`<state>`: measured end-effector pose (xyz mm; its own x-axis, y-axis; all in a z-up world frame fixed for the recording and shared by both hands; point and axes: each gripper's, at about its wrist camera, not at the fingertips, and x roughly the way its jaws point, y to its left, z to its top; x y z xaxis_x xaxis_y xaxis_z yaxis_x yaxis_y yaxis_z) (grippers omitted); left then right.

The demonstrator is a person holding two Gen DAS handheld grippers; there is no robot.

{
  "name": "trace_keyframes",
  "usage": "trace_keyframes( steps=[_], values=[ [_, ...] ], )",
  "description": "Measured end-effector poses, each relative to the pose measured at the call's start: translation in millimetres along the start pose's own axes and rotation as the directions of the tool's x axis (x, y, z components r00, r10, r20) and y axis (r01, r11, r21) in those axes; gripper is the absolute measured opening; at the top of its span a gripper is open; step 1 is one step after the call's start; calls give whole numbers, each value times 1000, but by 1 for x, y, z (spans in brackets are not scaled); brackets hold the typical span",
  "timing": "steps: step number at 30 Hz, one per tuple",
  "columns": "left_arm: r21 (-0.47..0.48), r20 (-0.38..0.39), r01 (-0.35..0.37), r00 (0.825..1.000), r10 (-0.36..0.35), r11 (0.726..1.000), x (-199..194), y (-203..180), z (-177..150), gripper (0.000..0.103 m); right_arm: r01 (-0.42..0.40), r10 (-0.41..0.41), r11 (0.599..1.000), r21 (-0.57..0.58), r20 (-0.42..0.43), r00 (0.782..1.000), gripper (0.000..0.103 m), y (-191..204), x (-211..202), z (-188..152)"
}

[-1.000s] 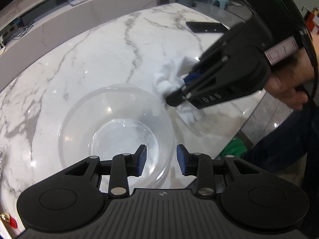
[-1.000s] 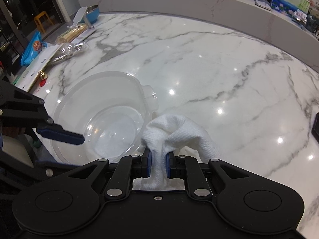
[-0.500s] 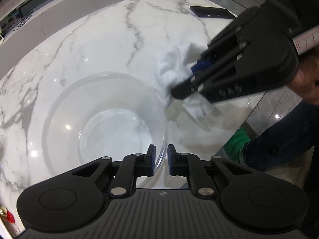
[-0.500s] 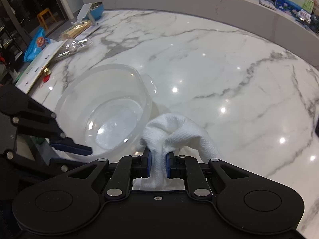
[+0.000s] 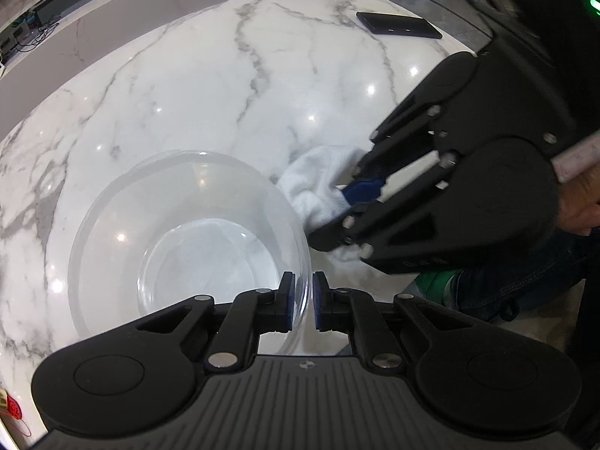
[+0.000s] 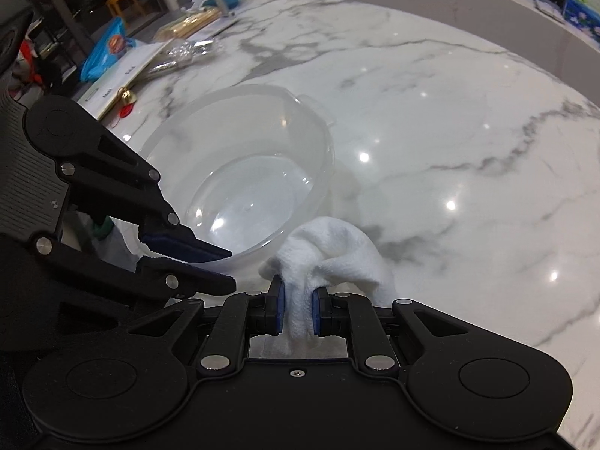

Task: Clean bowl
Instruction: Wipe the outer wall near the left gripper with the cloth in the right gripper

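Left tool pinches the near rim of the clear bowl, one pad inside the wall and one outside; the bowl sits on the marble worktop directly ahead of this tool. Right tool is pressed together on a bunched white cloth, which lies just beside the bowl's outer wall, not yet inside it. Risks, as judged: the rim grip is narrow and the wall is smooth, so downward wiping pressure could slip the rim from the pads or tip the bowl about the held edge. The cloth, held only at a fold, may drag on the rim during entry and pull free. The two tools stand close, so a short inward sweep could knock them together.
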<state>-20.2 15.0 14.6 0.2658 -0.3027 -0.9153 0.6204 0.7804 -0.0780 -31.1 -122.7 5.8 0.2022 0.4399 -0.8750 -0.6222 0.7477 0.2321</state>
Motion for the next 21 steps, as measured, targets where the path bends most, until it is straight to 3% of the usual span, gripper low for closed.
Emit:
trace_keyframes(
  steps=[9, 21],
  values=[
    [-6, 2, 5, 1000, -5, 1000, 0, 2, 0, 9, 37, -47, 993, 112, 91, 995, 13, -14, 0, 20],
    [-14, 2, -5, 1000, 5, 1000, 0, 0, -1, 9, -16, 15, 1000, -19, -46, 999, 13, 11, 9, 7]
  ],
)
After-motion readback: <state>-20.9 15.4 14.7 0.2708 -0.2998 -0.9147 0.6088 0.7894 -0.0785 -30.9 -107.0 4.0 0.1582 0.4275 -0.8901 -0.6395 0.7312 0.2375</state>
